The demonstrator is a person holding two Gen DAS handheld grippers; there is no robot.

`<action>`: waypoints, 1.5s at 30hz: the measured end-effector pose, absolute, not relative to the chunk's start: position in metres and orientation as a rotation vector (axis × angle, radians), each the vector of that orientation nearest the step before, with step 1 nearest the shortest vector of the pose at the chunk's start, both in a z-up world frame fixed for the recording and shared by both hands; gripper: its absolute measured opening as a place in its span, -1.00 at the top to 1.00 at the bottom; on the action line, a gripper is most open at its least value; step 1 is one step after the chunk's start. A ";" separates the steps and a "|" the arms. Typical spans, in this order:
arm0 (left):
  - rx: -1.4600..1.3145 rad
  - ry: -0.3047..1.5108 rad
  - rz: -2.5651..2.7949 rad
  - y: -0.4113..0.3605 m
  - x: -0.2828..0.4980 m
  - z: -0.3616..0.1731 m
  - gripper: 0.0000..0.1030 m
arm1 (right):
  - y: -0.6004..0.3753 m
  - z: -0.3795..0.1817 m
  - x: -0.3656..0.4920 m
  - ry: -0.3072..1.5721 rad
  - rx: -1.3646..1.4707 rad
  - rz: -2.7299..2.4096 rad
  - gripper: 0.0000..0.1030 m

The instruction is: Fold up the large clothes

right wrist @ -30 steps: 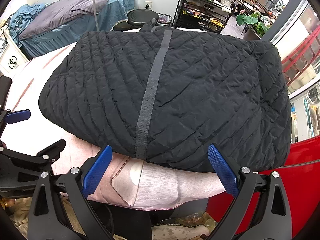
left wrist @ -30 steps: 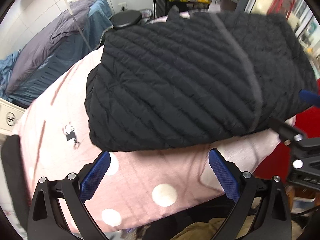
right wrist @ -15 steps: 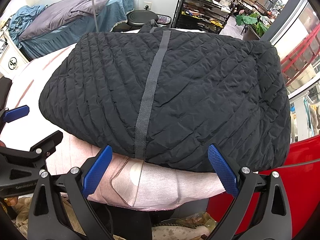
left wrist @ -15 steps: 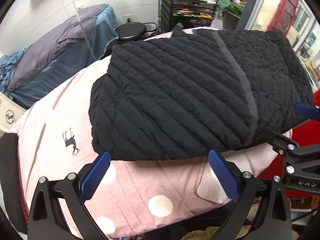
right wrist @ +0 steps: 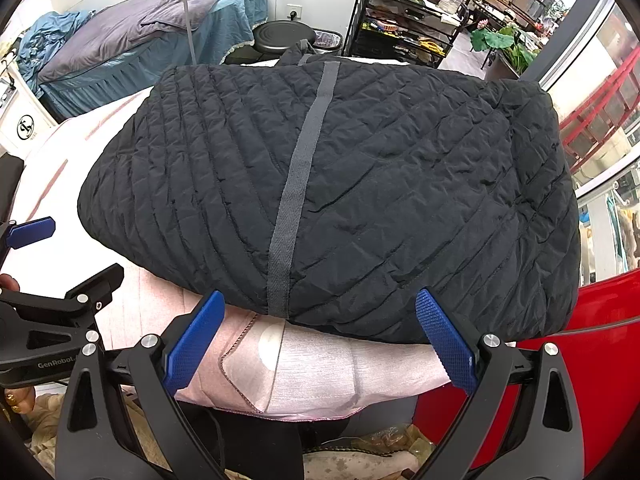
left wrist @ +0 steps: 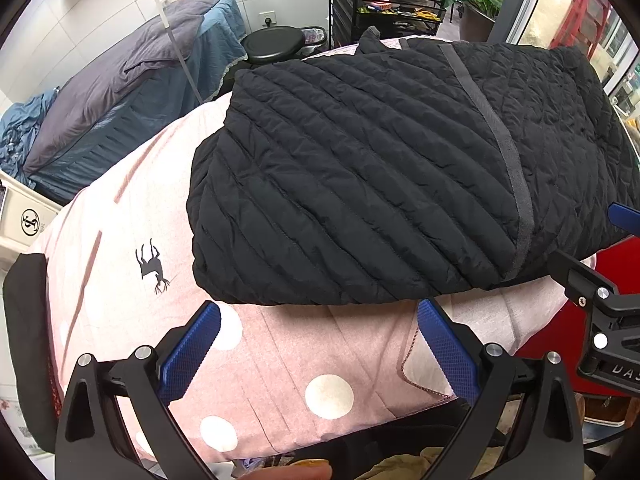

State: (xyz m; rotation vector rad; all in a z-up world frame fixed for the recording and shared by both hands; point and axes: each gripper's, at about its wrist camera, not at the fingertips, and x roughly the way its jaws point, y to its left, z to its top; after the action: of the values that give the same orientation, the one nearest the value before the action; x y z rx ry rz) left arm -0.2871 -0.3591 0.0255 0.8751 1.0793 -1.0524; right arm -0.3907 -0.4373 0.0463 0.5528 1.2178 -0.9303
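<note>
Black quilted padded jacket (left wrist: 360, 184) with a grey fabric strip down its middle lies folded into a compact block on the pink polka-dot cloth (left wrist: 280, 364) covering the table. Left gripper (left wrist: 318, 344): blue-padded fingers spread wide, empty, just short of the jacket's near edge. Right gripper (right wrist: 320, 338): fingers likewise apart, empty, tips at the jacket's near edge.

We're in what looks like a massage or beauty parlour opening onto a shop floor: a treatment bed (right wrist: 152, 36) draped in blue and grey sheets against a tiled wall, a round black stool (right wrist: 284, 36) beside it, and metal shelving (right wrist: 412, 12) crammed with bottles, with potted greenery (right wrist: 500, 42) beyond
</note>
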 end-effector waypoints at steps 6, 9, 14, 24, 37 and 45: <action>0.882 1.081 -1.049 -0.359 -0.287 0.025 -0.88 | -0.437 0.046 -0.390 1.218 0.552 -0.930 -0.84; 0.882 1.082 -1.049 -0.358 -0.288 0.025 -0.88 | -0.437 0.046 -0.390 1.218 0.552 -0.929 -0.84; 0.882 1.080 -1.047 -0.357 -0.288 0.025 -0.88 | -0.436 0.046 -0.390 1.218 0.553 -0.928 -0.84; 0.885 1.087 -1.045 -0.354 -0.289 0.026 -0.88 | -0.438 0.045 -0.389 1.219 0.552 -0.924 -0.84; 0.894 1.092 -1.052 -0.352 -0.291 0.027 -0.88 | -0.437 0.045 -0.389 1.218 0.551 -0.924 -0.84; 0.894 1.091 -1.052 -0.351 -0.291 0.028 -0.88 | -0.437 0.044 -0.388 1.218 0.550 -0.922 -0.84</action>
State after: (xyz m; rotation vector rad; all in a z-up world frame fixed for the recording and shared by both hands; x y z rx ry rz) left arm -0.2914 -0.3513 0.0278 0.8942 1.0914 -1.0525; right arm -0.3881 -0.4369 0.0442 0.5501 1.2183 -0.9221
